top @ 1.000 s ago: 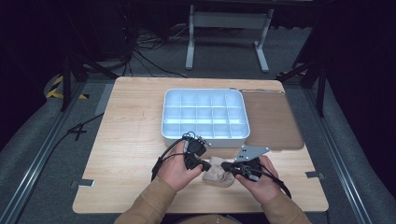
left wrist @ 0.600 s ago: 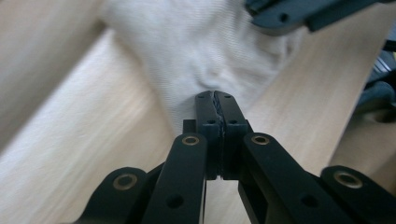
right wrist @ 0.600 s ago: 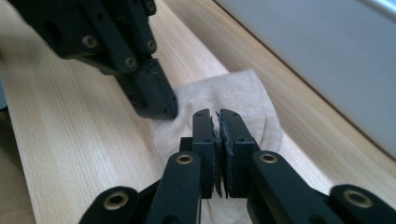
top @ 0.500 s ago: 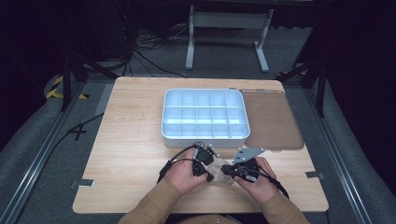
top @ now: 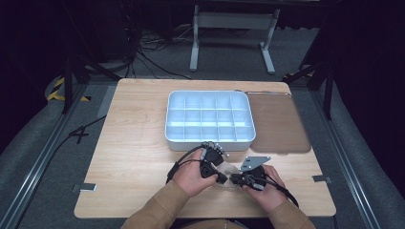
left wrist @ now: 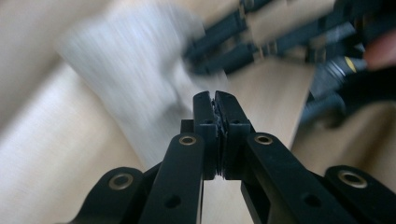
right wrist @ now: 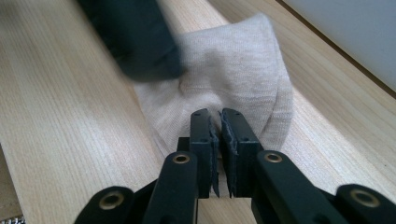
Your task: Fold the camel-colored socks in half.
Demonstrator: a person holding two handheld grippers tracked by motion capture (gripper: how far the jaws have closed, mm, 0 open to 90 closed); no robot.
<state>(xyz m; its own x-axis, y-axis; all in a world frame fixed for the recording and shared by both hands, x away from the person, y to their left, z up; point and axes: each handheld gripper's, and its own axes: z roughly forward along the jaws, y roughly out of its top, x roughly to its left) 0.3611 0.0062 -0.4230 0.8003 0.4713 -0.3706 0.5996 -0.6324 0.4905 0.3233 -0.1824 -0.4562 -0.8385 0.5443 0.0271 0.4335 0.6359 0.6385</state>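
Lower centre of the high view: left gripper (top: 223, 180) and right gripper (top: 236, 180), each clamped on a largely hidden beige cloth (right wrist: 233, 84); the compartmented tray (top: 174, 138) contents were indiscernible.

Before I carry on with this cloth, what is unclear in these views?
- High view: the beige cloth is mostly hidden beneath both hands and tongs.
- Left gripper view: the cloth and the other tongs are smeared by motion blur.
- Right gripper view: a blurred dark shape covers the cloth's far edge.
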